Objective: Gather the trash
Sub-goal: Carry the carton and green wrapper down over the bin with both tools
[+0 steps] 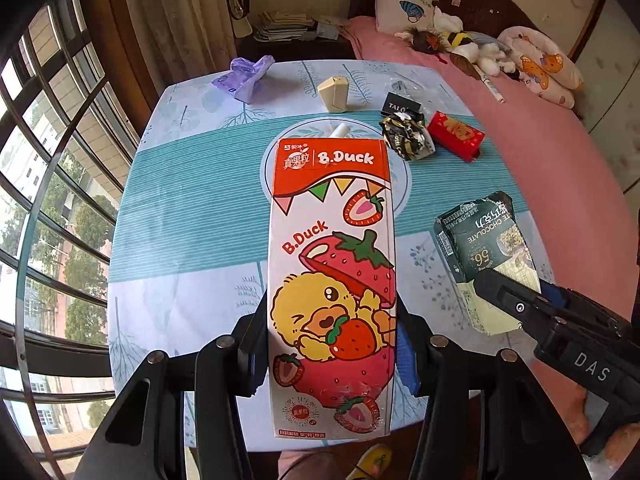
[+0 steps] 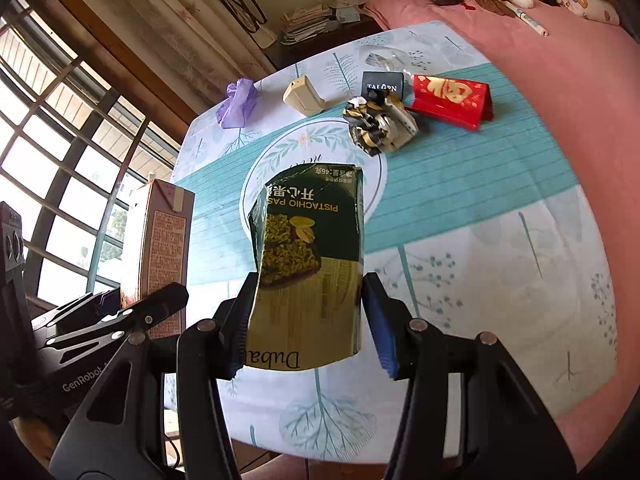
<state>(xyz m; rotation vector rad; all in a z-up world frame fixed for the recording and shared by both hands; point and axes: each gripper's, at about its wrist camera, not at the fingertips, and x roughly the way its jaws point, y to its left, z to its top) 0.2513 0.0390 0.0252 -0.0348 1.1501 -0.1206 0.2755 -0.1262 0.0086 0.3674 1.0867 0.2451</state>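
Two pieces of trash are held at once, lifted above the table (image 1: 168,208). The B.Duck strawberry milk carton (image 1: 332,280) is pinched at its lower sides between the fingers of the left gripper (image 1: 332,344), and the green pistachio chocolate box (image 2: 308,264) is clamped by its lower half in the right gripper (image 2: 304,320).

Left behind toward the far edge of the table are a purple plastic bag (image 1: 244,78) at the far left corner, a small beige carton (image 1: 334,94), a crumpled black-and-gold wrapper (image 1: 406,134), a black Talon box (image 1: 400,106) and a red packet (image 1: 456,134). No bin is seen in either view.

The step in hand is judged to be carrying off. Next, both items need to be taken to a container and released there, before the remaining pieces are fetched.
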